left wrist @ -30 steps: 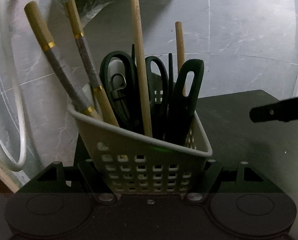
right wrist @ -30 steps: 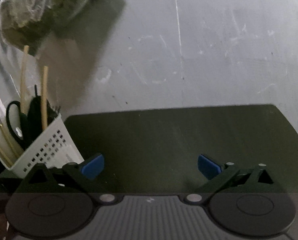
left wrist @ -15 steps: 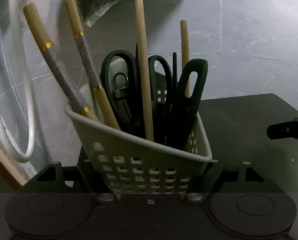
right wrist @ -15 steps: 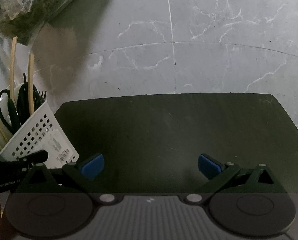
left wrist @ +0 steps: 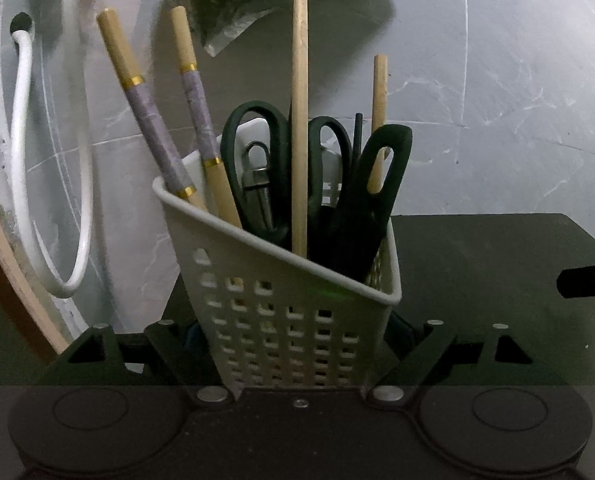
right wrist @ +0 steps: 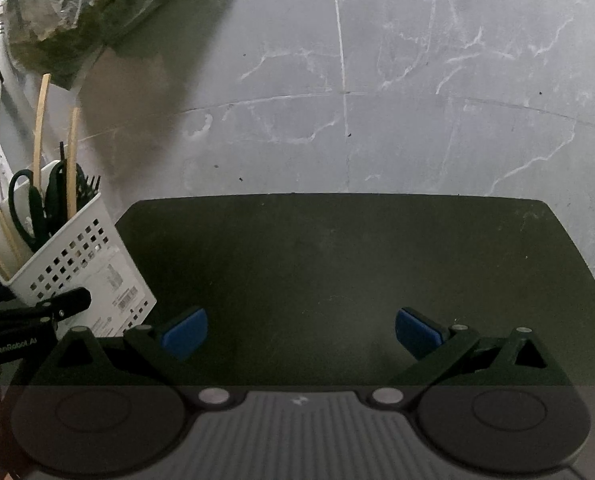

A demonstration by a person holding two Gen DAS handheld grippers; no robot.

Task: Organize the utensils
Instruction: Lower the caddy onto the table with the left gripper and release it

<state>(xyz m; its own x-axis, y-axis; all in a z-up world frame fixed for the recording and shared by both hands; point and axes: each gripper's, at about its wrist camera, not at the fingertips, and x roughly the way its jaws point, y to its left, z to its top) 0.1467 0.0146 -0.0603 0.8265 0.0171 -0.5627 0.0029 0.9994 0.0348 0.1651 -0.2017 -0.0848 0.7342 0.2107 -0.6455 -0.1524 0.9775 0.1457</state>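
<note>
Left wrist view: the white perforated basket [left wrist: 293,320] stands tilted between the fingers of the left hand-held gripper [left wrist: 297,336], whose jaws are opening; the blue pads are hidden behind the basket's walls, so contact cannot be told. The basket holds two gold-banded chopsticks [left wrist: 153,112], two plain wooden sticks [left wrist: 300,120], black scissors [left wrist: 257,168] and a dark slotted handle [left wrist: 381,192]. It sits at the left corner of the dark counter [left wrist: 497,272], with grey marbled floor [left wrist: 497,80] beyond the edge and a white hose [left wrist: 21,160] to the left.

In the right wrist view the right hand-held gripper [right wrist: 301,332] stands wide apart with nothing between its blue pads [right wrist: 183,332], above bare counter [right wrist: 337,260]. The basket [right wrist: 69,264] is at far left, the left gripper's finger [right wrist: 57,306] just beside it. Most of the counter ahead and to the right is open up to its rounded far edge
</note>
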